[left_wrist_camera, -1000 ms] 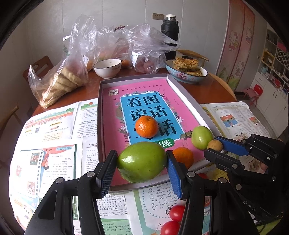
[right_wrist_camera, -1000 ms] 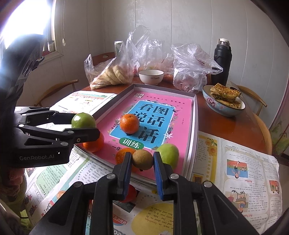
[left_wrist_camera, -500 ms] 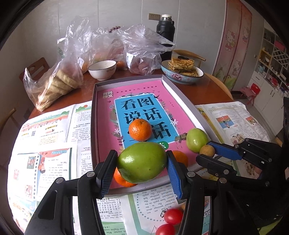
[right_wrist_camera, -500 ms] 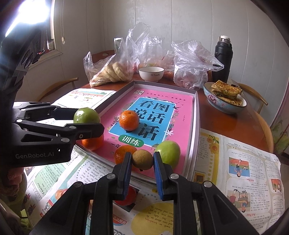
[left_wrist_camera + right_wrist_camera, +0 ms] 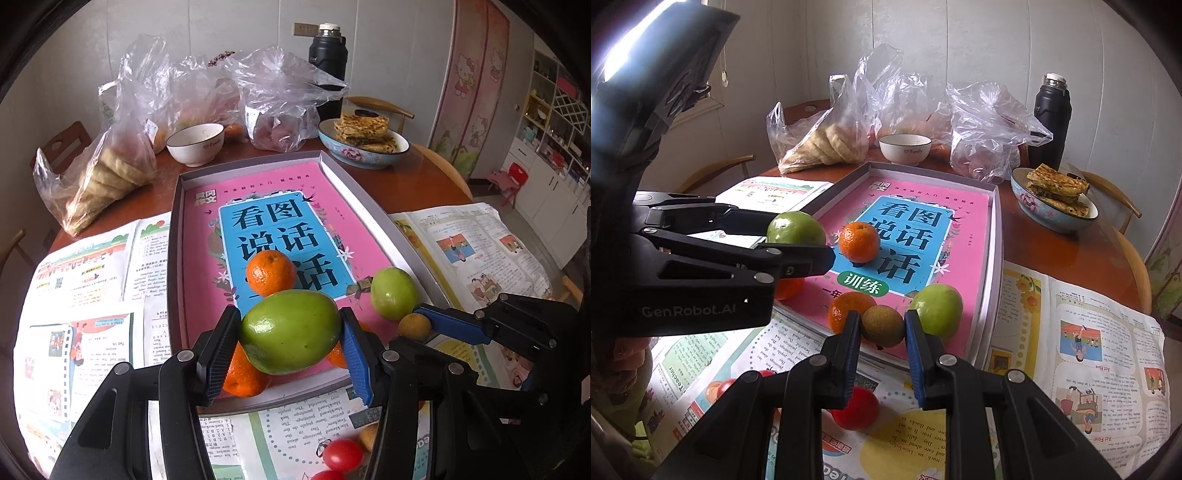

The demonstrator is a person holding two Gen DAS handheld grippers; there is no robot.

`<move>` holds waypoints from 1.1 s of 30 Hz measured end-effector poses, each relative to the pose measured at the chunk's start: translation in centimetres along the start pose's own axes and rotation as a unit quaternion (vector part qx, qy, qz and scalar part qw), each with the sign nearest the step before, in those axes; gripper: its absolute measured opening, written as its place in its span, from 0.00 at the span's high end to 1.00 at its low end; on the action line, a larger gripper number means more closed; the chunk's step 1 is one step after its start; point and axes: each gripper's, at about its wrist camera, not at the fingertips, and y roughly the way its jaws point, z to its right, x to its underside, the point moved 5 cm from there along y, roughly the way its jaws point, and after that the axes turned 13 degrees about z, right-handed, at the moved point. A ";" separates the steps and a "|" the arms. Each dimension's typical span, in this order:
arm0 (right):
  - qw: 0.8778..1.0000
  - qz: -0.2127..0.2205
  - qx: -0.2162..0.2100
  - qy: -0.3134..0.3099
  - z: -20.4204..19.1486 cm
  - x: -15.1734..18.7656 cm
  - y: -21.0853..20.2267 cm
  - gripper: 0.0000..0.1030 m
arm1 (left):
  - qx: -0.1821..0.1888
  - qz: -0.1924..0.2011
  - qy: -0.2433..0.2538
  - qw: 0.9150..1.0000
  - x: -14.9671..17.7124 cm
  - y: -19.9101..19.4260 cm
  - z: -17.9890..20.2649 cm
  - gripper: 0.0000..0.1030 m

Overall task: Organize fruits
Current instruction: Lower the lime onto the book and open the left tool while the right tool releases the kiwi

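My left gripper (image 5: 290,345) is shut on a large green fruit (image 5: 290,330) and holds it just above the near left corner of the grey tray (image 5: 176,229), over an orange (image 5: 242,376). From the right wrist view the green fruit (image 5: 796,229) shows at the left gripper's (image 5: 812,247) tip. My right gripper (image 5: 881,332) is shut on a small brown fruit (image 5: 882,325) at the tray's (image 5: 995,236) near edge. Inside the tray lie an orange (image 5: 858,242) on the pink cover, another orange (image 5: 846,308) and a smaller green fruit (image 5: 936,306).
Red cherry tomatoes (image 5: 341,454) lie on the open newspapers (image 5: 1089,332) in front of the tray. Behind it stand a white bowl (image 5: 195,142), plastic bags of food (image 5: 107,173), a bowl of flatbreads (image 5: 364,142) and a black flask (image 5: 328,62). Wooden chairs ring the table.
The left gripper with the green fruit has drifted a little toward the tray, so an orange now shows beneath it. The right gripper and its brown fruit have stayed still.
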 end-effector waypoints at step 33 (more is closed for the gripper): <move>0.999 -0.023 0.016 -0.021 -0.5 0.6 1.4 0.77 | 0.006 -0.021 0.000 1.000 0.6 2.2 0.5 0.46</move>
